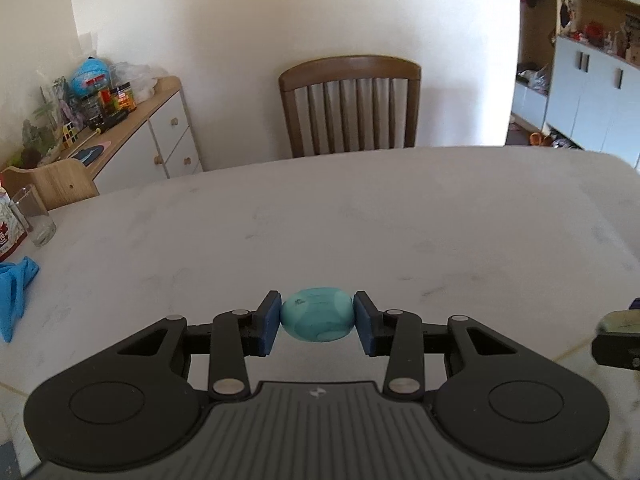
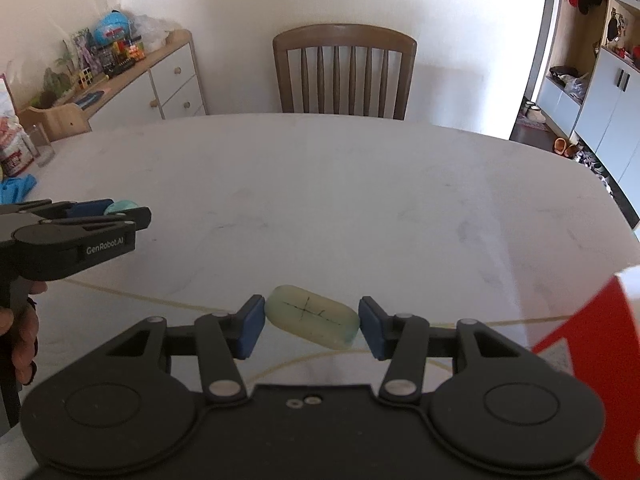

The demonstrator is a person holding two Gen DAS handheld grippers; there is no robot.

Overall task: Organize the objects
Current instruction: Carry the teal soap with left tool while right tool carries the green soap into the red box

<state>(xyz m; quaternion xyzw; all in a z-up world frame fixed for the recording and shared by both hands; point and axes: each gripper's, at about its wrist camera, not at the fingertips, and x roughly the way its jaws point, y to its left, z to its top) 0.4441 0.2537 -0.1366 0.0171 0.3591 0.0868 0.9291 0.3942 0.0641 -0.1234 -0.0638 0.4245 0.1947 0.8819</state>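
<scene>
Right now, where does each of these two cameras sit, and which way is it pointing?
Left wrist view: sits on the left gripper, looking forward over the table toward the chair; its fingers pinch a turquoise soap.
Right wrist view: sits on the right gripper, facing the same way; its fingers hold a pale green soap, and the person's hand shows.
Shared: table, chair, sideboard.

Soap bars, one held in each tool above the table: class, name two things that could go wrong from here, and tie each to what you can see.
1. The teal soap is rounded and pinched only at its two ends by the left tool, so it may squirt out and drop to the table.
2. The pale soap sits tilted in the right tool, one corner hanging lower, so it could twist free. The left tool is close by; a swing might knock them together.
</scene>
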